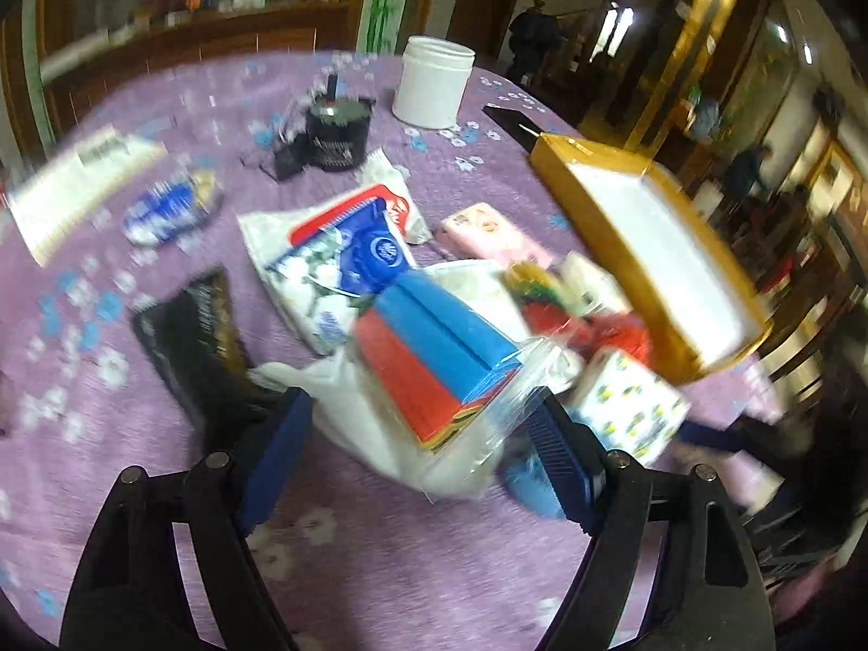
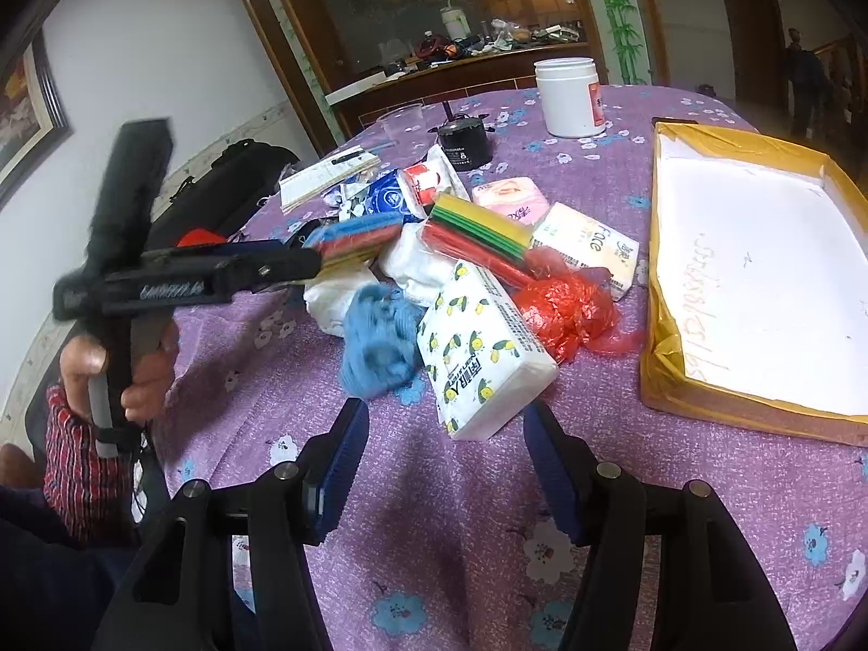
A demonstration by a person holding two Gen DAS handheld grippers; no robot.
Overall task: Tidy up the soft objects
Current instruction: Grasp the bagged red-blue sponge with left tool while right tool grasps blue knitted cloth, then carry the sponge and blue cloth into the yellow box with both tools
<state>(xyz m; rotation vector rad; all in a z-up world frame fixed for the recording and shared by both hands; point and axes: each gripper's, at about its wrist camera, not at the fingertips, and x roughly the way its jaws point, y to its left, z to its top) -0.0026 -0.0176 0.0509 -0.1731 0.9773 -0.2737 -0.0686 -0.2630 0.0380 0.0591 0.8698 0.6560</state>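
**Step in hand: pick-up from the pile.** The left tool (image 1: 417,401) points steeply down over the heap of soft goods on the surface (image 2: 434,515). The bagged sponge pack (image 1: 434,342), blue over red, lies between its jaws. The right-hand pad appears to meet the clear wrapper. The blur hides the other side, so it cannot be told whether the tool is clenched on the pack or only brackets it.

Just right of that tool lie the blue cloth (image 2: 380,347) and, touching it, the lemon-print tissue pack (image 2: 483,347). The red plastic bag (image 2: 564,309) lies beyond the pack.

The right tool (image 2: 445,409) is released and empty. The tissue pack lies directly ahead of its jaws.

**Next move (judgement).** Confirm a firm hold on the sponge pack, then carry it rightward to the yellow-rimmed box (image 2: 656,325), probably the intended destination. The loose wrapper may slip.

**Clearance.** The box is empty and stands to the right of both tools. Its near wall must be cleared. The surface in front of the right tool is bare, and the heap itself is crowded.
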